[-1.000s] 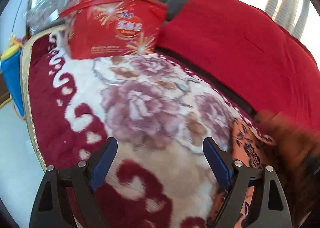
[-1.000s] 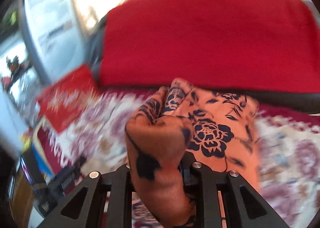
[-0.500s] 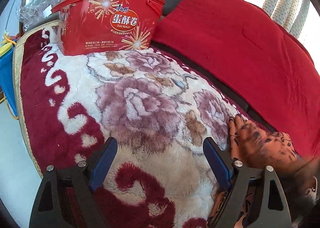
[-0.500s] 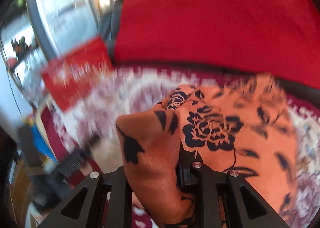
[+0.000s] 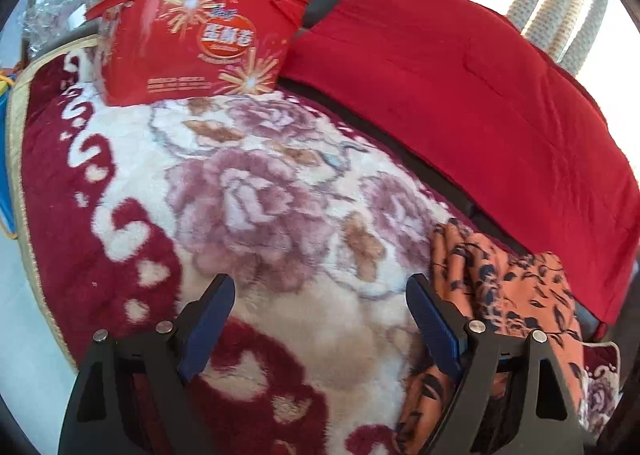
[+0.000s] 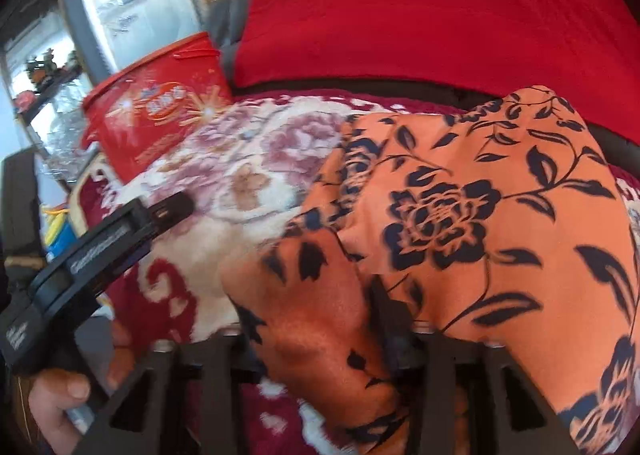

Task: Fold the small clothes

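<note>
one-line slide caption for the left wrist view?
Open left hand-held gripper hovers over the floral blanket, orange floral garment at its right, red tin behind.

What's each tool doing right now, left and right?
Left tool: open, empty, above the plush floral blanket.
Right tool: jaws opening, orange black-flowered garment between them.

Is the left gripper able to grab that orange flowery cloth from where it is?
Probably yes. The left gripper is open with only blanket between its fingers, and the orange flowery cloth lies right beside its right finger with nothing blocking; a small sideways shift should do.
</note>
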Motion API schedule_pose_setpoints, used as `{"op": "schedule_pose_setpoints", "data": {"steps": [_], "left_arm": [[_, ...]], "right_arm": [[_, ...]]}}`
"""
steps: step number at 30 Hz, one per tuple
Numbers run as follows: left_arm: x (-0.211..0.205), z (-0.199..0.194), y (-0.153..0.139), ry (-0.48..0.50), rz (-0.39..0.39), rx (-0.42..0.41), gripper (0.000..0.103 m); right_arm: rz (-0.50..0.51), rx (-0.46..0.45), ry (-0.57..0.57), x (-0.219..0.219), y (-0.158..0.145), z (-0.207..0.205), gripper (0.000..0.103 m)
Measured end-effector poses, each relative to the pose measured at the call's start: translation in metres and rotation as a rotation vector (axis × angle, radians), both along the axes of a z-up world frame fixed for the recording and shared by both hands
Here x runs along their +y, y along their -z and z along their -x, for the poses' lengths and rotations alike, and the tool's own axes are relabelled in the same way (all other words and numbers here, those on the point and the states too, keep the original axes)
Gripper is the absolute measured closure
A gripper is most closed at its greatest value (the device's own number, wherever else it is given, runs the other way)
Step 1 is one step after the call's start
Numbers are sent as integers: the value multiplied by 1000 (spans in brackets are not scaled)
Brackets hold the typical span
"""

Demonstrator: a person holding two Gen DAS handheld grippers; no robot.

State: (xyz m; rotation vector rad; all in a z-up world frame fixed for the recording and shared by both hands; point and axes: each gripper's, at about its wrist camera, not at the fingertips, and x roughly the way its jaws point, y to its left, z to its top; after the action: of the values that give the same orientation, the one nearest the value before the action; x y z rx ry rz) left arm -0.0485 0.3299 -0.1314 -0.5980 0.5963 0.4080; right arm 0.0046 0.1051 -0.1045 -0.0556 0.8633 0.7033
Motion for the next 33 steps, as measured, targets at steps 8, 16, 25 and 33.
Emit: {"op": "schedule_pose_setpoints", "data": {"steps": [8, 16, 25, 33], "left_arm": [[-41, 2, -20, 289, 34, -126, 16], [-66, -30, 20, 345, 71, 184, 77], [-101, -92, -67, 484, -365, 519, 71], [-57, -155, -278, 202, -717, 521, 34]], "right_arm": [[-148, -13, 27, -67, -20, 50, 32], [-226, 5, 139, -152, -25, 68, 32], [-270, 13, 156, -211, -32, 85, 32], [-186, 20, 164, -226, -39, 100, 32]]}}
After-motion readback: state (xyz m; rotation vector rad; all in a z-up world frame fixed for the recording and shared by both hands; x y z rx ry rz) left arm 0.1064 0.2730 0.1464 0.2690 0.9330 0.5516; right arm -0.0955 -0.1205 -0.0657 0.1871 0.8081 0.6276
